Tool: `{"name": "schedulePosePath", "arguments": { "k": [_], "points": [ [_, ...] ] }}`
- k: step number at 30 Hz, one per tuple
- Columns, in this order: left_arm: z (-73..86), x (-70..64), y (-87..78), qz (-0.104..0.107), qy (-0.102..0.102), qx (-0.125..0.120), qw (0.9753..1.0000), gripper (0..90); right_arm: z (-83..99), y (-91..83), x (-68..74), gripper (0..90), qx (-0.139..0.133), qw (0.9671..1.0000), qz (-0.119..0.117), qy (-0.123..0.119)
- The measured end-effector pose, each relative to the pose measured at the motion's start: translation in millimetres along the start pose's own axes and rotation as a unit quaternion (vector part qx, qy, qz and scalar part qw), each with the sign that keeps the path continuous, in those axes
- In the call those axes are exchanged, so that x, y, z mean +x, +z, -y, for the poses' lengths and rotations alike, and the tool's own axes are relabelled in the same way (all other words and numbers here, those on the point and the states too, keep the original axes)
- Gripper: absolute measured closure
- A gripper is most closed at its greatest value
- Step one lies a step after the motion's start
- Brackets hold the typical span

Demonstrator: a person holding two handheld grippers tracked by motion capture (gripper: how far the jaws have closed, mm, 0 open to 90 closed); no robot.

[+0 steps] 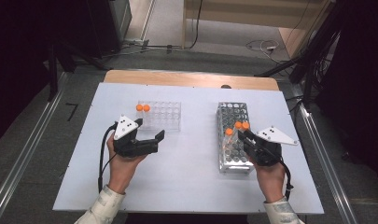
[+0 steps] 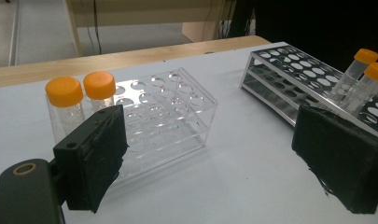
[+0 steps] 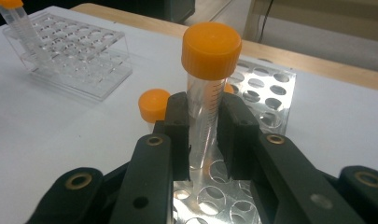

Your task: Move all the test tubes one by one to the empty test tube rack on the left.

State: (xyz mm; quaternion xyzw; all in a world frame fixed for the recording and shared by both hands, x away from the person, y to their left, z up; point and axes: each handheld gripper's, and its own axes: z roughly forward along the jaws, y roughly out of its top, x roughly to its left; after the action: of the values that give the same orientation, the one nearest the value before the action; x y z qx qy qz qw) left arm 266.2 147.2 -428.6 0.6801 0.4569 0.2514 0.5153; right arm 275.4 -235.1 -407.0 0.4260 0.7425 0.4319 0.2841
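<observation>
Tongs, right: [image 3: 203, 133] jaws clamped on a tube, at 4 o'clock on the worktop, over the metal rack's near end.
Tongs, left: [image 1: 147, 133] jaws spread wide with nothing between them, at 8 o'clock, just in front of the clear rack.
Worktop: [image 1: 186, 172] white sheet over a wooden top, whose edge shows at 12 o'clock.
Metal rack: [image 1: 233, 116] long, perforated, at 3 o'clock; two more orange-capped tubes stand in it beside the held one.
Clear rack: [image 1: 165, 114] at 10 o'clock, well apart from the metal rack.
Two tubes: [image 2: 79, 100] orange caps, upright, side by side in the clear rack's corner at its own 9 o'clock.
Tube: [image 3: 206, 84] orange cap, clear graduated body, upright between the right jaws, its foot at the metal rack's holes; whether it sits in one I cannot tell.
</observation>
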Motion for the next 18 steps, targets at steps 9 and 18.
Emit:
{"name": "schedulePosePath", "arguments": {
  "k": [9,18],
  "points": [
    [-0.7,0.0,-1.6,0.000,-0.001,-0.003,1.0000,10.8,-9.8,-30.9,2.2,72.4,-0.025,0.9994,-0.024,-0.008],
    [-1.0,-0.1,-2.7,0.002,0.000,-0.003,1.0000,10.8,-9.4,-37.4,23.2,72.4,-0.030,0.9974,-0.059,-0.027]
  ]
}}
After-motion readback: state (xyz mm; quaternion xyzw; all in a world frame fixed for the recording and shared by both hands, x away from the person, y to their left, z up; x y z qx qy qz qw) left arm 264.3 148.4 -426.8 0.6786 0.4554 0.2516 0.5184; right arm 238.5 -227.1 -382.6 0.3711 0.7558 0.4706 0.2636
